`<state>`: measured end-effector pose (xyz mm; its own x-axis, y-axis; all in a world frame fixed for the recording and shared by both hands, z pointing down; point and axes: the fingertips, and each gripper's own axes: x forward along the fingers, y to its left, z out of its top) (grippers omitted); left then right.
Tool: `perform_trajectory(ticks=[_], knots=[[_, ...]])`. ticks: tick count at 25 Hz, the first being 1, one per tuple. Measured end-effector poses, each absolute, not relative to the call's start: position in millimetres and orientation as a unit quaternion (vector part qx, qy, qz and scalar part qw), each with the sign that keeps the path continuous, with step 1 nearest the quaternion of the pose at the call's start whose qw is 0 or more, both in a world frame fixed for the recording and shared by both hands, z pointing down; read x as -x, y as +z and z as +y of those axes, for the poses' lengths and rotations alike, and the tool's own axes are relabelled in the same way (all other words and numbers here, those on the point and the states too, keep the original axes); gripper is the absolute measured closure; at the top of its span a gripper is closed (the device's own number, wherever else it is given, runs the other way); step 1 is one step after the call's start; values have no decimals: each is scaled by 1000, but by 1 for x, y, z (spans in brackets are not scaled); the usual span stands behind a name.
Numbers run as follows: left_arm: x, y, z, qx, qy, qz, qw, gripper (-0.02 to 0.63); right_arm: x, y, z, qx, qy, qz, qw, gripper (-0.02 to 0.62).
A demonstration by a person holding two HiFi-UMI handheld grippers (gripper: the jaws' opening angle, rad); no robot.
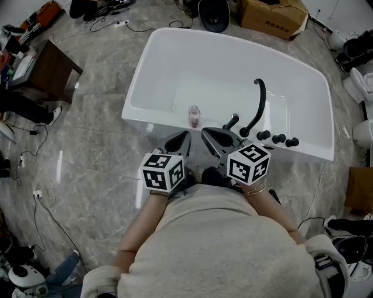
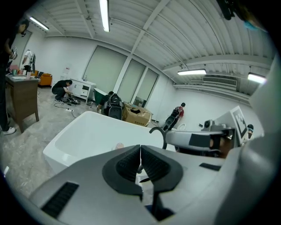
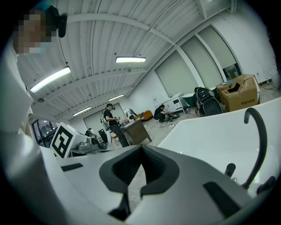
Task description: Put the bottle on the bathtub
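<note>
"Where has the bottle ended up?"

"The bottle (image 1: 194, 115) stands upright on the near rim of the bathtub (image 1: 175, 52). It's small and pinkish, and it sits a little to the left of the black curved faucet (image 1: 259, 105) on that same rim."

"Is either gripper holding it?"

"No, both are clear of it. The left gripper (image 1: 184, 137) hangs just outside the bathtub's near rim, close to the bottle but apart from it. Its fingers (image 2: 125, 165) are pressed tip to tip with nothing between them. From that gripper's own view the bottle only peeks over the fingers, sitting on the white rim."

"And the right one?"

"The right gripper (image 1: 207, 134) is just beside the left, also on the near side of the bathtub, aimed toward the foot of the faucet. Its fingers (image 3: 162, 169) are closed together too, and they hold nothing."

"Anything else around the bathtub?"

"A row of black knobs (image 1: 278, 138) sits on the near rim, right of the faucet. A cardboard box (image 1: 273, 14) lies on the floor beyond the far side."
</note>
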<state>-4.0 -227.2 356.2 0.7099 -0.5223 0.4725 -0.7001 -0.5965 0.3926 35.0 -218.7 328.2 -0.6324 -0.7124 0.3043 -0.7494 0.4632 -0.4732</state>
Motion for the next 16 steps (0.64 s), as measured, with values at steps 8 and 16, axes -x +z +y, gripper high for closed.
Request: perform_trajectory(ticks=[8, 16], knots=[[7, 363, -226, -875, 155, -352, 295, 598, -36, 337, -217, -425, 305, -851, 32, 597], [6, 367, -225, -872, 154, -351, 304, 598, -45, 341, -214, -434, 314, -844, 23, 597]])
